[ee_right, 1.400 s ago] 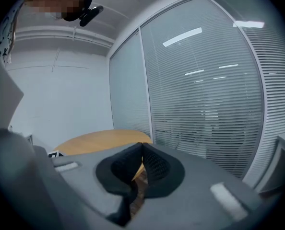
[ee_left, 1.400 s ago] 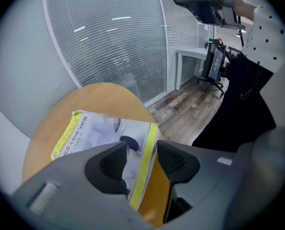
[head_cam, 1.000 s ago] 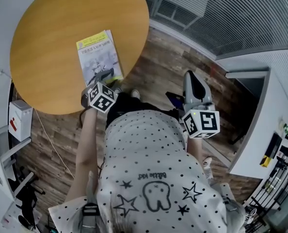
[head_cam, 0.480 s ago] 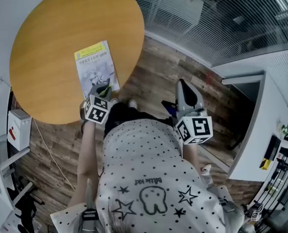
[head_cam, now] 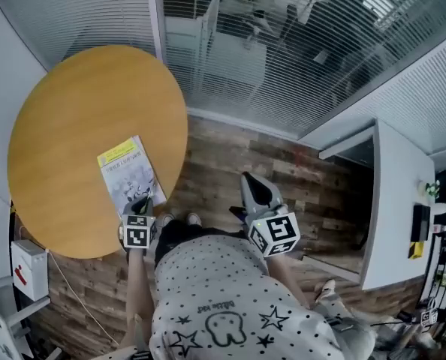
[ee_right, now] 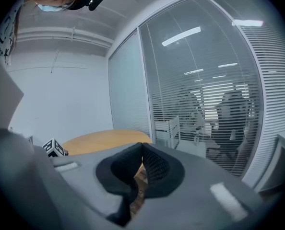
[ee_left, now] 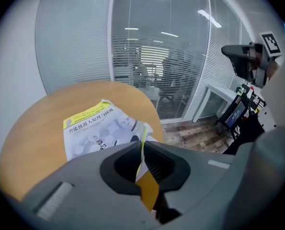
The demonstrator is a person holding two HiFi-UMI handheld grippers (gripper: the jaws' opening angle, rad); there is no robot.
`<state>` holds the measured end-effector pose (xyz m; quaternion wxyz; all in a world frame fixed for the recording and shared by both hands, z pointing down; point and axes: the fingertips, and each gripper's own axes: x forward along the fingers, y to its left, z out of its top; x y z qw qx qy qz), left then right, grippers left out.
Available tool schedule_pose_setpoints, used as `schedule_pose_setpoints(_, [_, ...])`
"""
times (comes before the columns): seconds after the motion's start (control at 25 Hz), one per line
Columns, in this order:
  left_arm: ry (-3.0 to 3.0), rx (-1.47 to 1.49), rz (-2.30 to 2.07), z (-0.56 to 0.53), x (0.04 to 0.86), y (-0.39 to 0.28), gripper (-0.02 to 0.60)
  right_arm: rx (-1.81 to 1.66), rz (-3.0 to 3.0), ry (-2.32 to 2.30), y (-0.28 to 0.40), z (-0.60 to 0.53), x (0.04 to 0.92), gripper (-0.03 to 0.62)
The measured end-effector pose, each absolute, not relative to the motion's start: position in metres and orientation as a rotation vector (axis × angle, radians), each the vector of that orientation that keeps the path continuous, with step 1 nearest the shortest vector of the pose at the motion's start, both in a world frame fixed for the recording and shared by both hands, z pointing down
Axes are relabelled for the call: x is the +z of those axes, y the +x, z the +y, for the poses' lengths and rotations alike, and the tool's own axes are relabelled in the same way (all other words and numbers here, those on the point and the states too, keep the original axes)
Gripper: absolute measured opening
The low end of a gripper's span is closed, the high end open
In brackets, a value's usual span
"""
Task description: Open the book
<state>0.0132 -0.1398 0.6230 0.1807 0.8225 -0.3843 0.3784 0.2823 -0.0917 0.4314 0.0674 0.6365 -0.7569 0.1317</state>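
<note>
Head view, left to right.

- Round table of smooth orange-brown wood [head_cam: 73, 103], matte top.
- Thin paperback book [head_cam: 124, 172] with a glossy grey-white cover and a yellow band at the far end. It lies near the table's 5 o'clock edge.
- Left gripper [head_cam: 143, 203], grey moulded plastic. It sits at the book's 5 o'clock corner and hides that corner. Its marker cube covers the hand beneath.
- In the left gripper view the ribbed black jaws are closing. They are pressed on the lifted cover edge, which curls up thin and bent between them. The cover print is too small to read.
- Right gripper [head_cam: 251, 184], same grey plastic. It hangs at 3 o'clock of the left one, over the dark wood-plank floor [head_cam: 230, 156] and well apart from the table.
- In the right gripper view the jaws meet with nothing between them. The floor behind them is blurred.
</note>
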Motion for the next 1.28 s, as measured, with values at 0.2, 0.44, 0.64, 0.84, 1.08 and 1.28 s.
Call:
schedule_pose_setpoints(0.2, [2.335,1.065,-1.098,-0.141,0.62,0.013,0.027,0.397,-2.279,1.926,0.28,-0.092,0.434,0.003])
schedule_pose_setpoints(0.44, [2.333,1.04,-1.109,-0.14,0.619,0.011,0.026,0.39,-2.287,1.915,0.269,-0.094,0.433,0.003])
schedule_pose_setpoints(0.64, [2.339,1.0,-1.115,-0.144,0.618,0.011,0.026,0.395,-2.285,1.901,0.261,-0.099,0.435,0.003])
schedule_pose_setpoints(0.84, [2.336,0.927,-1.187,-0.142,0.606,0.001,0.025,0.391,-2.287,1.872,0.25,-0.096,0.432,0.003])
schedule_pose_setpoints(1.08, [2.299,0.786,-1.3,-0.147,0.589,-0.016,0.025,0.373,-2.318,1.832,0.234,-0.102,0.43,0.003])
schedule_pose_setpoints(1.28, [2.243,0.683,-1.363,-0.146,0.585,-0.029,0.025,0.378,-2.336,1.798,0.221,-0.104,0.43,0.003])
